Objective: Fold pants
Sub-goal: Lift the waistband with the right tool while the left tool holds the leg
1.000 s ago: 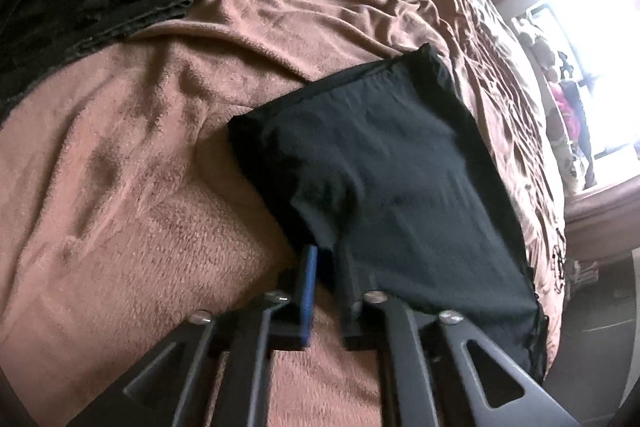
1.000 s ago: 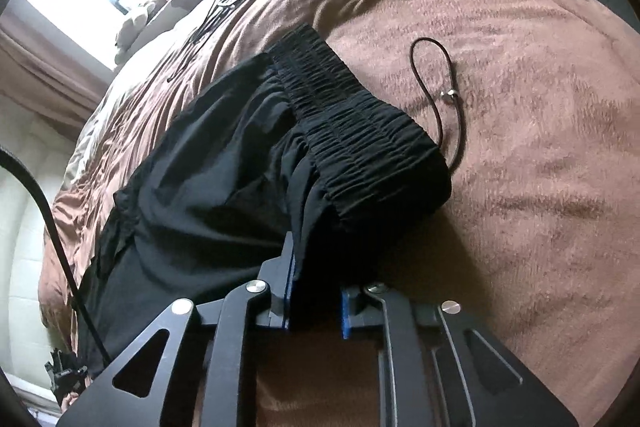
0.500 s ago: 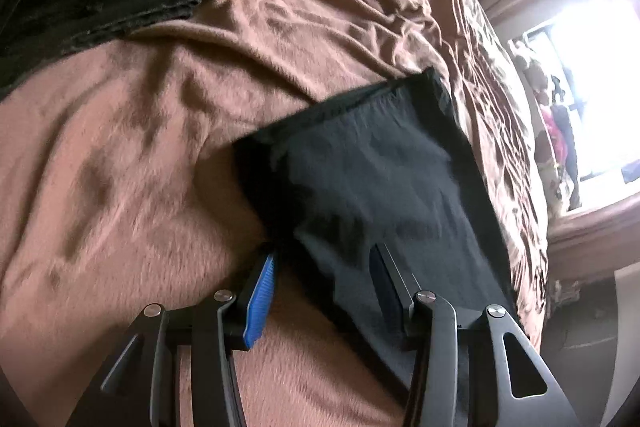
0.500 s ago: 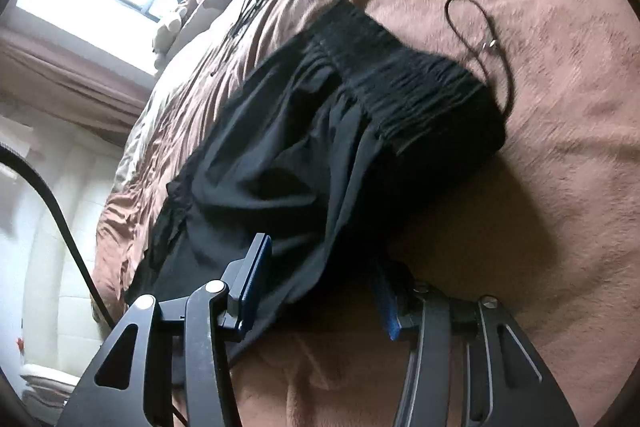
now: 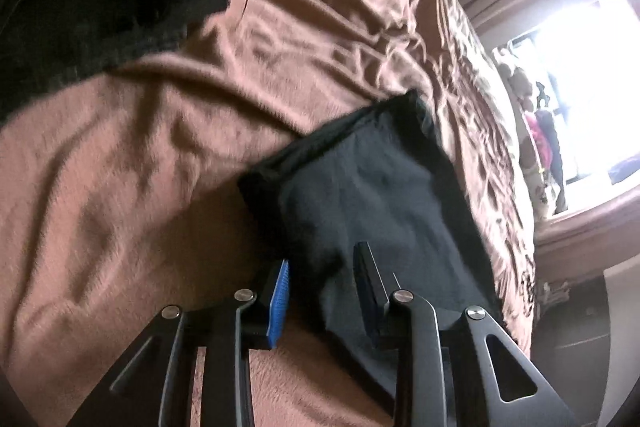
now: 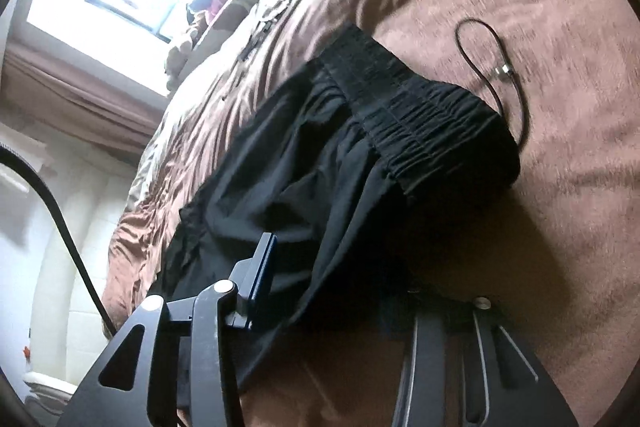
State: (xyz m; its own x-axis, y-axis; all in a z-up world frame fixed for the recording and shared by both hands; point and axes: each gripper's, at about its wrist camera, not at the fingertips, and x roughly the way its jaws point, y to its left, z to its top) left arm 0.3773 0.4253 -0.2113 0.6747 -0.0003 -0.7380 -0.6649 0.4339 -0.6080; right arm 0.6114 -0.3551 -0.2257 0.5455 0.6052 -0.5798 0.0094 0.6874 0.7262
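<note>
Left view: our left tongs straddle the near edge of the pants, jaws closing, cloth between them but not yet pinched. The leg's long axis runs ahead and right across the bed. Motion blur; the hem corner is hard to read.

Right view: right tongs closing over the pants near the waistband, which lies ahead-right. Right finger lost in dark cloth; cord beyond.

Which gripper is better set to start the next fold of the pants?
Probably the left gripper: its closing jaws visibly straddle the pants hem edge. The right gripper is closing near the waistband, one finger hidden under fabric.
</note>
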